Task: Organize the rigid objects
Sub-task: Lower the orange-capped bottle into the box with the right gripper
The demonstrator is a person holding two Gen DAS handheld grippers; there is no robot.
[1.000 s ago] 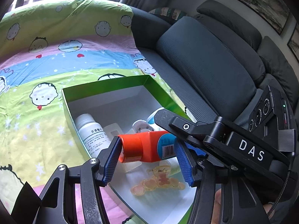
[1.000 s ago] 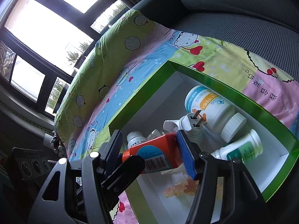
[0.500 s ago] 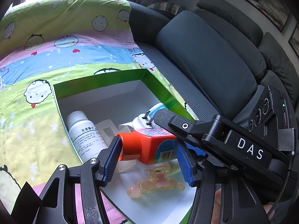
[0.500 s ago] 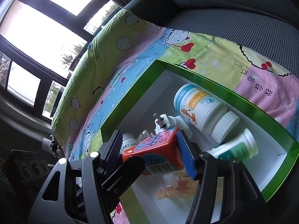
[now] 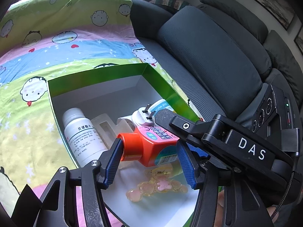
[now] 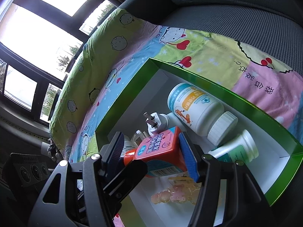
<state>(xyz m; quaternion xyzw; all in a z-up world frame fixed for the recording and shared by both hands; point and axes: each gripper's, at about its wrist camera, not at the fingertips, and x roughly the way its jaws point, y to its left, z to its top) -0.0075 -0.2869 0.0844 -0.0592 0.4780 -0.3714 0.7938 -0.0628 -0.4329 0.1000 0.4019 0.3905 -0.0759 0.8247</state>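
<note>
Left wrist: boxy orange plastic bottle [image 5: 151,149], ribbed cap.

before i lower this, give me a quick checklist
1. Left gripper pads on bottle, cap and base: ok.
2. Right gripper hold: cannot tell; its cap-side contact is hidden behind the left gripper's finger.
3. Bottle over the box, inside the rim: ok.
4. Cap on: ok.
5. Bare floor below: not ok; the charm lies right under the bottle, and the plug sits close behind.
</note>
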